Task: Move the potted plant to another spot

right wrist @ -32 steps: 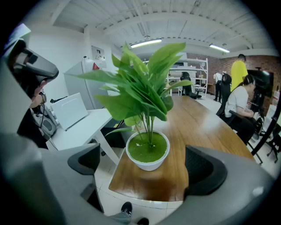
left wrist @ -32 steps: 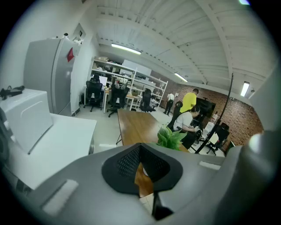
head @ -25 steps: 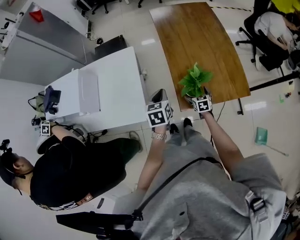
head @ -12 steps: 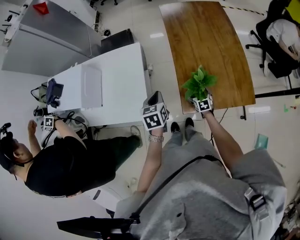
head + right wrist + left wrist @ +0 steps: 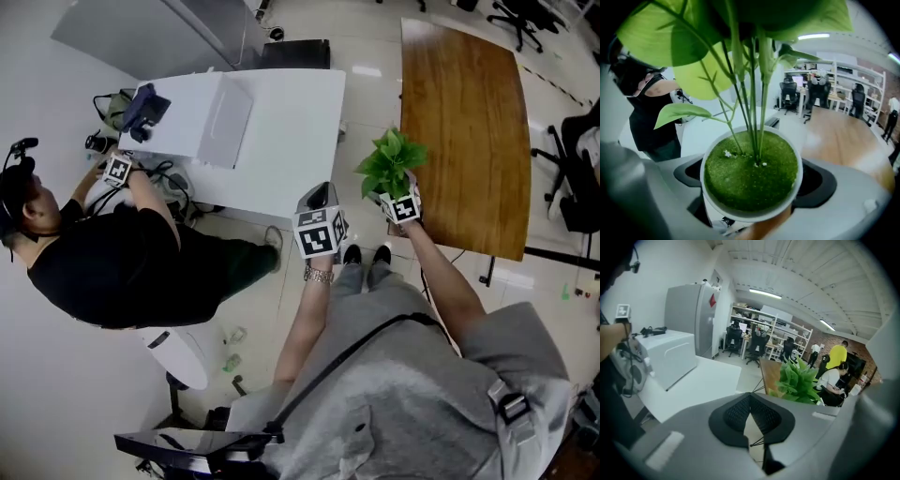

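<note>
A potted plant (image 5: 389, 164) with bright green leaves in a white pot (image 5: 752, 176) is held off the tables by my right gripper (image 5: 390, 197). In the right gripper view the jaws press on both sides of the pot, and green moss fills its top. The pot hangs over the floor gap between the white table (image 5: 291, 112) and the wooden table (image 5: 469, 112). My left gripper (image 5: 317, 195) is just left of the plant, shut with nothing in it; its pads (image 5: 761, 416) meet in the left gripper view, where the plant (image 5: 799, 380) shows to the right.
A person in black (image 5: 122, 272) works at the white table's left end beside a white box (image 5: 223, 108) and cables. Office chairs (image 5: 581, 178) stand at the far right. A grey cabinet (image 5: 689, 317) and shelves (image 5: 759, 331) lie beyond.
The plant has come off the wooden table's near corner and moved left over the floor toward the white table. The head view has swung left. The left gripper stays shut beside it.
</note>
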`<state>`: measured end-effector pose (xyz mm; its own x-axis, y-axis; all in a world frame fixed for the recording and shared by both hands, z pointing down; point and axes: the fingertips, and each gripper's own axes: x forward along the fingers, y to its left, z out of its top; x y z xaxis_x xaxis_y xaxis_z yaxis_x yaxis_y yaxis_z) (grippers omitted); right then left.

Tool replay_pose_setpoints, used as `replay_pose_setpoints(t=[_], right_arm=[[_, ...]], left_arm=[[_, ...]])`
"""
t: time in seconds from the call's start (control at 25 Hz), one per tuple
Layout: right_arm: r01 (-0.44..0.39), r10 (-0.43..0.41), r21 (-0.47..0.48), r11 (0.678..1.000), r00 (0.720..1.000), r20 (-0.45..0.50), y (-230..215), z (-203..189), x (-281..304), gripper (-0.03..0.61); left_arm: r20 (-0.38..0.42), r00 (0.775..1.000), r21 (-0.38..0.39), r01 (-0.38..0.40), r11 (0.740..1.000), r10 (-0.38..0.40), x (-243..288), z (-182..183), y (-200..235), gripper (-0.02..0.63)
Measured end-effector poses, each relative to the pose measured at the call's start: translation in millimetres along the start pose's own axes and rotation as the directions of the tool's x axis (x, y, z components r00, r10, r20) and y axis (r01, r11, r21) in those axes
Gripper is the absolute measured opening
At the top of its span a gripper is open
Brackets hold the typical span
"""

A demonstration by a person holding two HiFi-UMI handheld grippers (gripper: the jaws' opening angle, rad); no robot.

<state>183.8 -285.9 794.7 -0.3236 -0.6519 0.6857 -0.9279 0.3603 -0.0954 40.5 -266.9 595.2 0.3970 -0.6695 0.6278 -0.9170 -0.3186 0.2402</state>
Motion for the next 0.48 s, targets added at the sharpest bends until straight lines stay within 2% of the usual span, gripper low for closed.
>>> replay_pose_setpoints(t=[0.16, 0.28, 0.36, 0.48], right_arm=[[-0.169, 0.17, -0.124, 0.978, 0.985, -0.002, 88, 49, 49, 0.56], [-0.263, 0.258, -0.196, 0.945, 0.965, -0.051, 144, 67, 77, 0.56], [-0.278, 0.27, -0.203, 0.939, 0.96, -0.068, 158, 68, 81, 0.56], [-0.256, 0.249, -0.175, 0.951, 0.966, -0.064, 155, 62, 72, 0.56]], left_arm=[[0.014, 0.992, -0.093, -0.123, 0.988, 0.125, -34, -12, 52, 0.015], [0.014, 0.973, -0.176, -0.224, 0.959, 0.23, -60, -27, 94, 0.015], [0.008, 0.961, -0.213, -0.269, 0.939, 0.277, -77, -39, 114, 0.015], [-0.001, 0.947, -0.251, -0.313, 0.916, 0.323, -101, -55, 137, 0.015]])
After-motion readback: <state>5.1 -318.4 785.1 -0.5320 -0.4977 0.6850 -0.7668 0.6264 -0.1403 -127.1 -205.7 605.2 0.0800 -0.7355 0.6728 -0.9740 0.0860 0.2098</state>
